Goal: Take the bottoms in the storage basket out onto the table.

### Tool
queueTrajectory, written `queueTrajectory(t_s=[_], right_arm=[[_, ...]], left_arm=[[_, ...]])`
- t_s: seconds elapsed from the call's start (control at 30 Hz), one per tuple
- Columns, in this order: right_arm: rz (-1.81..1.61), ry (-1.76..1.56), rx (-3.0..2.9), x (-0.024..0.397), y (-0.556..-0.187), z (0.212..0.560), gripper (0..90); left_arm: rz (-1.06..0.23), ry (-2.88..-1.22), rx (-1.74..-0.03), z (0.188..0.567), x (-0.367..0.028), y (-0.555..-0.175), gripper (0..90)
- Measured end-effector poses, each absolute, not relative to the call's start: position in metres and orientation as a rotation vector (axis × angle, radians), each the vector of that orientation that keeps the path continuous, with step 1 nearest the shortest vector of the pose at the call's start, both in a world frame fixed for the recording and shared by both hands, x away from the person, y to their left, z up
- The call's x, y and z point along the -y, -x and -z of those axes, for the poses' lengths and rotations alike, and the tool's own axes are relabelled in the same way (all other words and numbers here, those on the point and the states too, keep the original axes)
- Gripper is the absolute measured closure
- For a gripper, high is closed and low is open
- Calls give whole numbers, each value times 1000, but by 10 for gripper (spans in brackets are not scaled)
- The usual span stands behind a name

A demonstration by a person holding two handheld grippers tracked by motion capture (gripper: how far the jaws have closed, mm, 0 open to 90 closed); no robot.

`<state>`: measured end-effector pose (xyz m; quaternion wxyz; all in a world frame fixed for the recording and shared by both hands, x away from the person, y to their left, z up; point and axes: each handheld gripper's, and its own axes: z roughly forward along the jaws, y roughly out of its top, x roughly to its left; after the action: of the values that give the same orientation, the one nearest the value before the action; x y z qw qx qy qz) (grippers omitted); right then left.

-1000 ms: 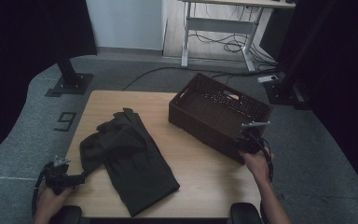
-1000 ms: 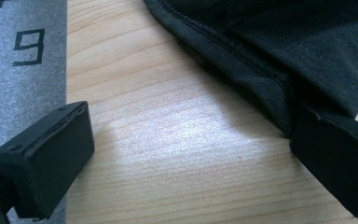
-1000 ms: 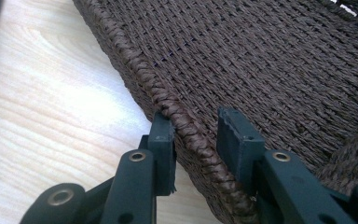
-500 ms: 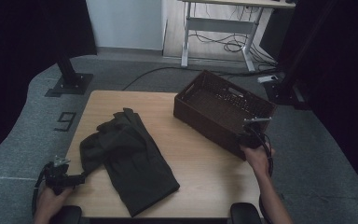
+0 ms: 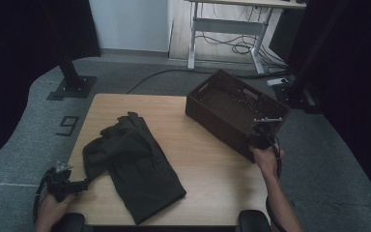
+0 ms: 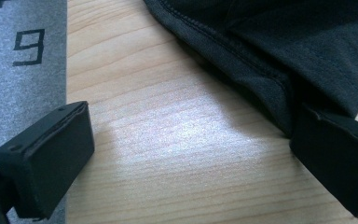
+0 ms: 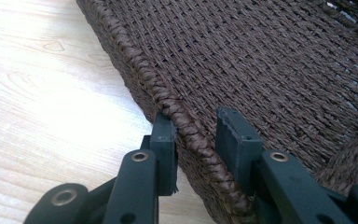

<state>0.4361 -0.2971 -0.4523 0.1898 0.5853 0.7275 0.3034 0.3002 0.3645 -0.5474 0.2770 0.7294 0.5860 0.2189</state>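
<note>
Straddling the basket rim, the right hand-held gripper clamps it beside bare table.

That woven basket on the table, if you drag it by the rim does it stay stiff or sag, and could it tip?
The basket probably stays fairly stiff: its thick braided rim keeps a straight edge where the right gripper straddles it. It looks light, being empty open weave, so it should slide easily on the smooth table. Tipping seems unlikely, since it is low and wide.

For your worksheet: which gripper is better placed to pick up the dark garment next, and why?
Probably the left. The left gripper sits open at the dark garment's near edge, while the right gripper straddles the woven basket's rim across the table.
</note>
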Motion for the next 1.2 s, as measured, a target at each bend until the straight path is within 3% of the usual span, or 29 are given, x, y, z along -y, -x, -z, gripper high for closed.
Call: queueTrajectory(t_s=[1.2], right_arm=[[-812,-1709,-1949,316,-477,453,701]], left_arm=[[-588,-1954,-1575,548,-364,-300,0]])
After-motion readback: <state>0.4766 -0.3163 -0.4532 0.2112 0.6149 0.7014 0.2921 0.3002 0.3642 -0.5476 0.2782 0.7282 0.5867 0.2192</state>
